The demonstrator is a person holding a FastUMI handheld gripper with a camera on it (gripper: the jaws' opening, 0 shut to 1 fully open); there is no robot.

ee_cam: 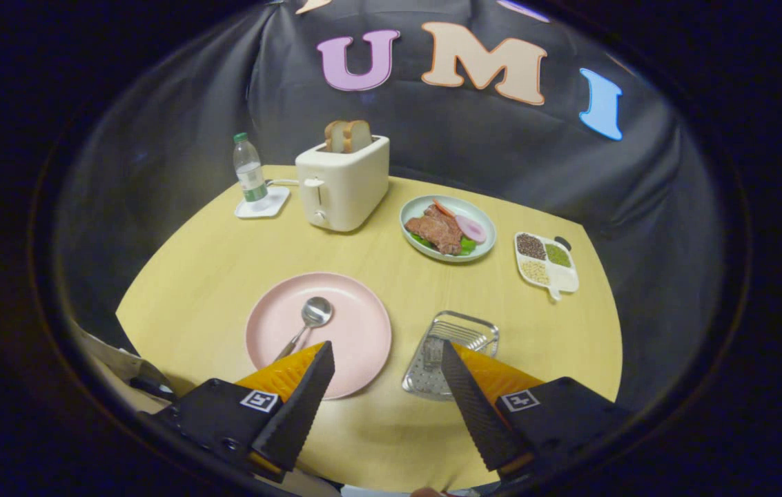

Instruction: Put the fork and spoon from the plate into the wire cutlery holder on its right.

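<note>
Well, your jaws stood wide apart, holding nothing, over the counter [211,276]. The spoon [308,321] lay on the pink plate [356,331], bowl toward twelve o'clock, handle running under your left finger [301,386]. The wire cutlery holder [451,352] sat at the plate's three o'clock. That spoon looked light, stiff and slippery, so I judged mid-handle your best hold. The fork I couldn't spot.
</note>
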